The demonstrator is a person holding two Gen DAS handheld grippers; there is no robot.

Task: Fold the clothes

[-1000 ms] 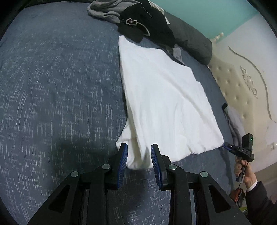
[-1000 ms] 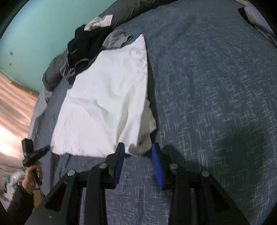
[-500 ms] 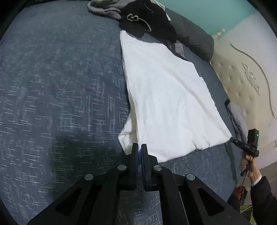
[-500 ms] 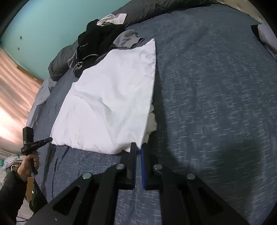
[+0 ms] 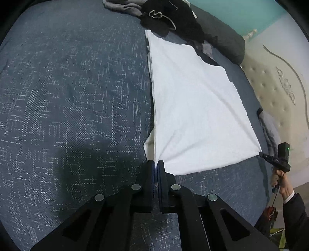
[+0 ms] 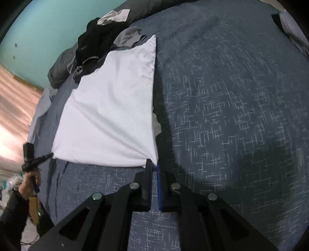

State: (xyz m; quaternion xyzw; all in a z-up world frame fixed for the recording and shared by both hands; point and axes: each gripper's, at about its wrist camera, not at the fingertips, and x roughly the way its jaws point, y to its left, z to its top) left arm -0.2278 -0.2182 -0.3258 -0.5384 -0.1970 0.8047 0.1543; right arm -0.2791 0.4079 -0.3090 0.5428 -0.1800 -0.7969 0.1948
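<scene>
Now one white garment (image 5: 195,108) lies flat on the bed (image 5: 73,92), a smooth, soft cloth folded into a rough trapezoid with faint creases fanning from its two near corners. The bed cover is a dark blue weave flecked with short pale cross-hatched threads. The left gripper (image 5: 155,167) has its black fingers pressed together on one near corner of the white garment, only a sliver of blue pad showing between them; a small flap of a lower layer pokes out just beside that edge. The right gripper (image 6: 154,166) is pinched on the opposite near corner, its fingers nearly closed around the thin cloth, and a lump of under-layer (image 6: 156,125) peeks from the long edge. At the far end sits a crumpled pile of clothes (image 5: 170,17), black and grey; how many pieces it holds cannot be made out. A dark grey pillow (image 5: 226,44) lies behind it. A cream tufted headboard (image 5: 278,92) is cut off by the lens rim, and one hand (image 6: 30,183) in a dark sleeve shows at each view's edge
</scene>
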